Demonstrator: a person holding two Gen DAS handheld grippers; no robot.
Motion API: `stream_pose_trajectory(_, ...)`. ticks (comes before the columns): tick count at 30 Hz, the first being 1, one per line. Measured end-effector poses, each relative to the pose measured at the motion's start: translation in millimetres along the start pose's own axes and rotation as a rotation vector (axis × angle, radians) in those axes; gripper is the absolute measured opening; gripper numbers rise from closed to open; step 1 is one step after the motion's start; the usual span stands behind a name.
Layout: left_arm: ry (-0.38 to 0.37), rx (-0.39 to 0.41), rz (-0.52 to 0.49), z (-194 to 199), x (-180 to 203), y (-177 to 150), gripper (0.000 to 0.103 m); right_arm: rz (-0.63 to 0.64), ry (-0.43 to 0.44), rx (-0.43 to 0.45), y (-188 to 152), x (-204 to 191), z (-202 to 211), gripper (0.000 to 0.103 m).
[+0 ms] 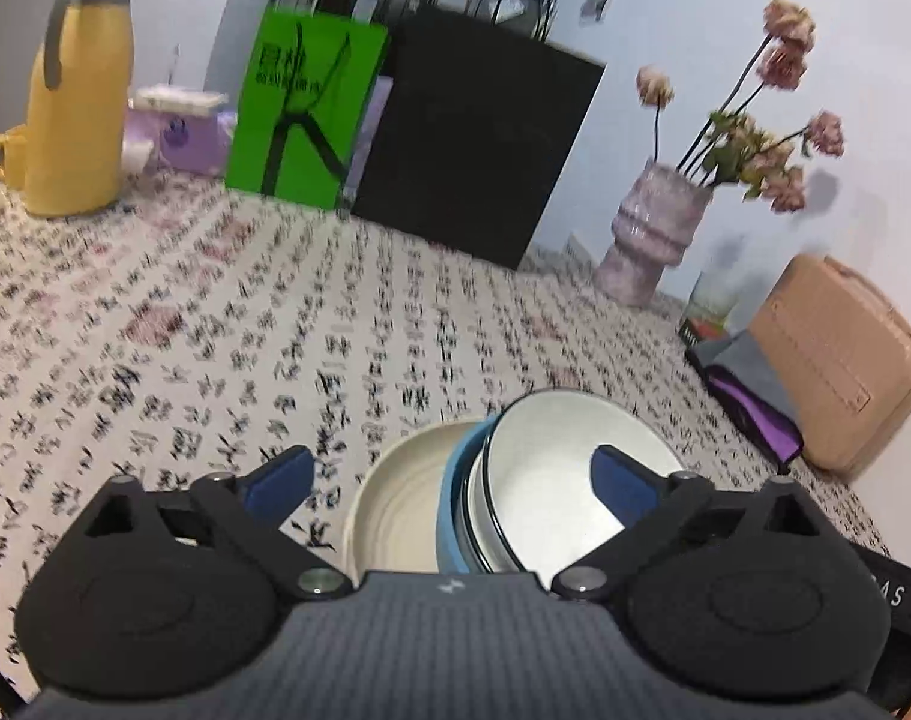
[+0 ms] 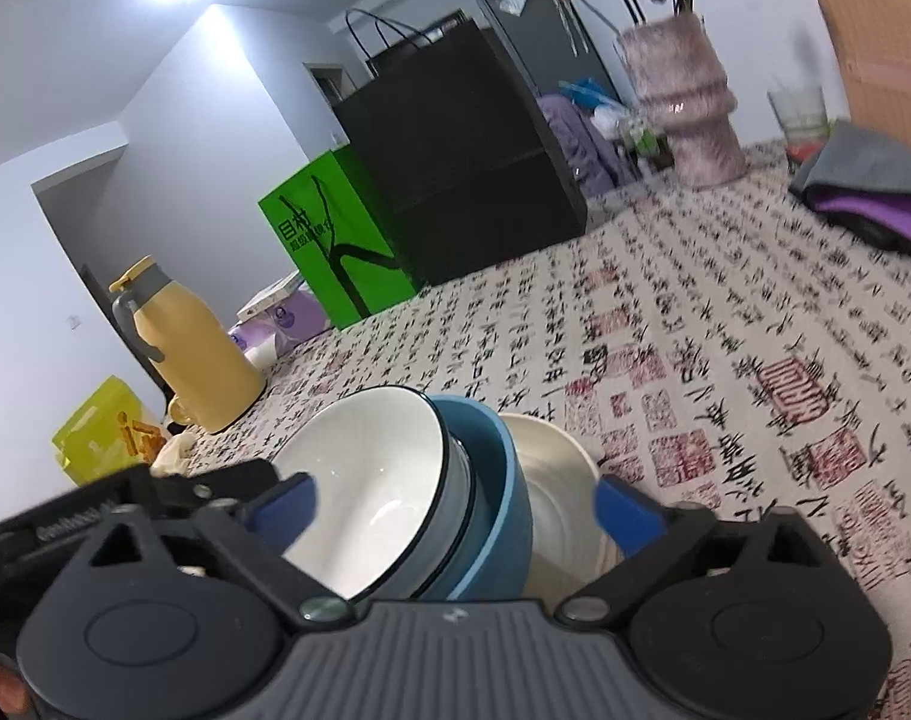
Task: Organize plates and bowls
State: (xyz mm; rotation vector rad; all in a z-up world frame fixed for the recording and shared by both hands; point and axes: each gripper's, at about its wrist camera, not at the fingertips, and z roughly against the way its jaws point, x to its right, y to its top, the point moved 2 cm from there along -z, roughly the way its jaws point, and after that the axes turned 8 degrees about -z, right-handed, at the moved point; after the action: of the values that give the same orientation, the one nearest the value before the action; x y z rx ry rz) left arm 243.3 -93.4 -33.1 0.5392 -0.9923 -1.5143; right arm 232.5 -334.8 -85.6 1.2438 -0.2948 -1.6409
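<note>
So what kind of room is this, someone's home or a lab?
Most likely a home, probably a dining table in a lived-in flat. The table wears a calligraphy-print tablecloth, with a yellow thermos jug, a vase of dried flowers and shopping bags along the back.

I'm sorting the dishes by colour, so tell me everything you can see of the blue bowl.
The blue bowl has a matte mid-blue outside and a smooth, thick rim; it looks ceramic. It leans in the stack rather than sitting level. A white bowl with a thin dark rim is nested inside it, and it rests on a cream plate on the patterned tablecloth. Neither gripper touches it. Its inside and base are hidden.
</note>
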Motion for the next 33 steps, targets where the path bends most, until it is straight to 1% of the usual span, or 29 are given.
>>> stream_pose_trajectory(3,0.019,0.067,-0.017,15,-1,-2,0.103,0.021,-0.010,0.017,-3,-3,7,0.103)
stream_pose_trajectory(6,0.052,0.115,-0.035,25,-1,-5,0.103,0.040,-0.021,0.037,-6,-6,13,0.103)
stream_pose_trajectory(10,0.064,0.155,-0.050,39,-6,-10,0.103,0.081,-0.036,0.081,-11,-13,25,0.103)
stream_pose_trajectory(16,0.107,0.225,-0.058,64,-20,-22,0.103,0.157,-0.044,0.143,-22,-26,43,0.103)
stream_pose_trajectory(23,0.149,0.277,-0.073,91,-38,-38,0.103,0.215,-0.057,0.188,-37,-35,61,0.103)
stream_pose_trajectory(33,0.198,0.306,-0.089,122,-68,-63,0.103,0.273,-0.085,0.211,-62,-40,77,0.103)
